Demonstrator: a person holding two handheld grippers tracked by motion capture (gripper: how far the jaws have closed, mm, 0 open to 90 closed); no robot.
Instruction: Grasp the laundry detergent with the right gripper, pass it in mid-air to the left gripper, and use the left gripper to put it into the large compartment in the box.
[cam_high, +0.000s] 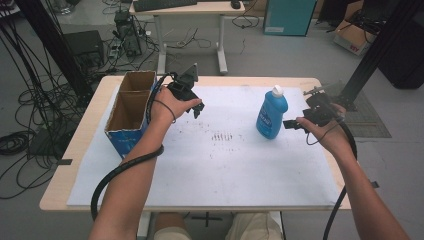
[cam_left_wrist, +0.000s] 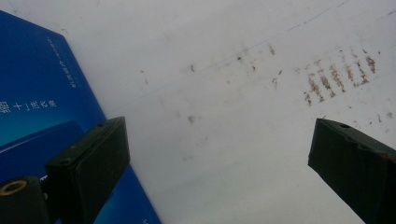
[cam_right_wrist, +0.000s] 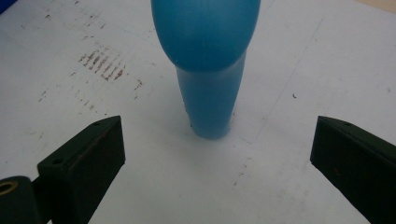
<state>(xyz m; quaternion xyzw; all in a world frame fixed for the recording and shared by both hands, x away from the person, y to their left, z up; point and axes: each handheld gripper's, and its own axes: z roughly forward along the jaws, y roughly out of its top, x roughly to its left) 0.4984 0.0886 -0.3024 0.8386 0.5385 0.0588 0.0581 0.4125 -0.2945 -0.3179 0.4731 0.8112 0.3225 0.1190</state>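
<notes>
On the tabletop, a white sheet covers most of the surface. Blue bottle with a white cap stands upright on the sheet, right of centre. Nothing touches it.

Right gripper sits just beside the bottle on its right side, jaws pointing at it. In the right gripper view the bottle is centred ahead of the jaws, which are spread wide with bare sheet on both sides of the bottle. Gap between jaw tips and bottle is visible, so no contact. Jaws hold nothing.

Left gripper hovers over the sheet near the cardboard box, well apart from the bottle. Left gripper view: jaws spread wide, nothing between them, just sheet with brown scuff marks. Blue side wall of the box is at that view's left, behind the left-hand jaw; can't tell from this angle if the jaw touches it, probably just beside it.

Box is open-topped, brown inside, blue outside, split into two compartments by a divider. Both look empty, though the near one is partly hidden by the forearm. It stands at the sheet's left edge.

Same scuff marks are on the sheet between the two grippers, closer to the middle.
</notes>
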